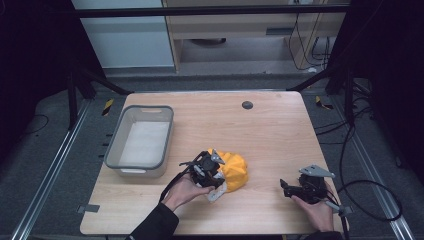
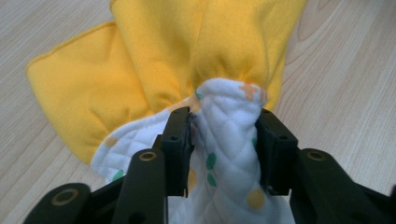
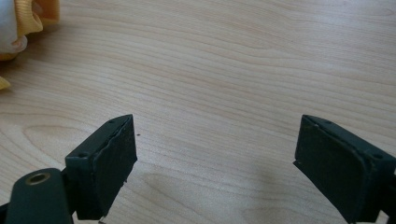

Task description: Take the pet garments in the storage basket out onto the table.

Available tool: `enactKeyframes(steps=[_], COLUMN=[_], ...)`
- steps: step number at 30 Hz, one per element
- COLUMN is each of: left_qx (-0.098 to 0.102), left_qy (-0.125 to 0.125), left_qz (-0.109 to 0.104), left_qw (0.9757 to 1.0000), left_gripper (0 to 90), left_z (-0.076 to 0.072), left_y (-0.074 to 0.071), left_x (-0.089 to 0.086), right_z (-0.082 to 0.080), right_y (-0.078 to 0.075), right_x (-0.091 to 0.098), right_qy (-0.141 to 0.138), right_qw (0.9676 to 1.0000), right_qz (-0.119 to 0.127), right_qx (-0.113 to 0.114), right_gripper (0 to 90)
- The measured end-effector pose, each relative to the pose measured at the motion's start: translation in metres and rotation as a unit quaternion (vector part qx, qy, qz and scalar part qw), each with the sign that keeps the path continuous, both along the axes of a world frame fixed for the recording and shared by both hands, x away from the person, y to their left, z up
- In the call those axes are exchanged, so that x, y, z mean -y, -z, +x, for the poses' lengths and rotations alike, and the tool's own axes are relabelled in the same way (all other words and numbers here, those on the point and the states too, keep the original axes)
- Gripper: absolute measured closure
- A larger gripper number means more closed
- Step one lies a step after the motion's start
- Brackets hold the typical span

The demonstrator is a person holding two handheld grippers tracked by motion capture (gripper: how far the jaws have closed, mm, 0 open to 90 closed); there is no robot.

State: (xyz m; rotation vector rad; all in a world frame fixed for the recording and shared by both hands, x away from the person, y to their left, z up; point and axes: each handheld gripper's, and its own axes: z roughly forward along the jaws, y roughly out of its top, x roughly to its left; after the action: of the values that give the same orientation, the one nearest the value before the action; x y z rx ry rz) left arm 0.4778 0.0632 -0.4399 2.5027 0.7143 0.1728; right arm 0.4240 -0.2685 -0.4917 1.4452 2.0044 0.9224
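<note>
A yellow cloth [image 1: 235, 170] with a white quilted lining lies bunched near the middle of the wooden table [image 1: 270, 130]. My left gripper [image 1: 212, 176] is shut on a bunched fold of it. In the left gripper view the white dotted lining [image 2: 224, 135] is squeezed between the two black jaws, with the yellow side [image 2: 177, 56] spreading beyond them. My right gripper [image 1: 286, 187] rests low over the table at the front right, open, its jaws wide apart above bare wood. A corner of the cloth [image 3: 18, 23] shows at the upper left of the right gripper view.
A grey plastic bin [image 1: 141, 141] with a white bottom stands on the left side of the table. A small dark round disc [image 1: 247, 105] sits near the far edge. Black cables [image 1: 370, 200] trail off the right side. Metal frame rails run along both sides.
</note>
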Motion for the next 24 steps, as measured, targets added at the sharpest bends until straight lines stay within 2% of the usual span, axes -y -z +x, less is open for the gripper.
enactKeyframes(steps=[1, 2, 3, 5, 7, 12, 13, 14, 15, 18, 20, 23, 24], left_qx=[0.000, 0.002, 0.007, 0.008, 0.016, 0.031, 0.041, 0.041, 0.049, 0.058, 0.066, 0.085, 0.085], left_qy=[-0.001, -0.003, -0.004, -0.004, -0.006, -0.019, -0.024, -0.024, -0.031, -0.036, -0.044, -0.061, -0.061], left_qz=[0.003, 0.005, 0.013, 0.012, 0.014, 0.007, 0.001, 0.001, -0.012, -0.018, -0.026, -0.041, -0.041], left_qw=[1.0000, 1.0000, 0.9999, 0.9999, 0.9998, 0.9993, 0.9989, 0.9989, 0.9983, 0.9975, 0.9965, 0.9937, 0.9937], left_gripper=[53.2, 53.2, 47.1, 45.3, 37.0, 29.6, 26.9, 25.7, 24.2, 20.6, 19.3, 17.7, 17.3], left_z=[0.000, 0.000, -0.001, -0.001, -0.003, -0.007, -0.009, -0.009, -0.011, -0.014, -0.017, -0.022, -0.022], left_y=[0.000, 0.000, 0.000, -0.001, -0.002, -0.007, -0.011, -0.011, -0.015, -0.018, -0.021, -0.024, -0.024], left_x=[0.000, 0.000, 0.000, -0.001, -0.002, -0.009, -0.012, -0.012, -0.014, -0.018, -0.023, -0.035, -0.035], right_z=[0.000, 0.000, 0.000, 0.000, 0.000, 0.000, 0.000, 0.000, 0.000, 0.000, -0.001, 0.000, 0.000], right_y=[0.000, 0.000, 0.000, 0.000, 0.000, 0.000, 0.000, 0.000, 0.000, 0.000, 0.000, 0.000, 0.000], right_x=[0.000, 0.000, 0.000, 0.000, 0.000, -0.001, 0.000, 0.000, 0.000, 0.000, 0.000, 0.000, 0.000], right_qy=[0.000, 0.000, -0.001, 0.000, 0.000, 0.002, 0.001, 0.001, 0.002, 0.004, 0.004, 0.003, 0.003], right_qw=[1.0000, 1.0000, 1.0000, 1.0000, 1.0000, 1.0000, 1.0000, 1.0000, 1.0000, 1.0000, 1.0000, 1.0000, 1.0000], right_qz=[0.000, 0.000, 0.000, 0.000, -0.001, 0.002, 0.001, -0.002, 0.000, 0.001, 0.003, -0.001, -0.001], right_qx=[0.000, 0.000, 0.000, 0.000, 0.000, -0.002, -0.001, 0.000, 0.000, -0.001, -0.002, 0.000, 0.000], right_gripper=[12.6, 12.6, 12.5, 12.5, 12.5, 12.4, 12.2, 12.2, 12.2, 12.2, 12.2, 12.2, 12.2])
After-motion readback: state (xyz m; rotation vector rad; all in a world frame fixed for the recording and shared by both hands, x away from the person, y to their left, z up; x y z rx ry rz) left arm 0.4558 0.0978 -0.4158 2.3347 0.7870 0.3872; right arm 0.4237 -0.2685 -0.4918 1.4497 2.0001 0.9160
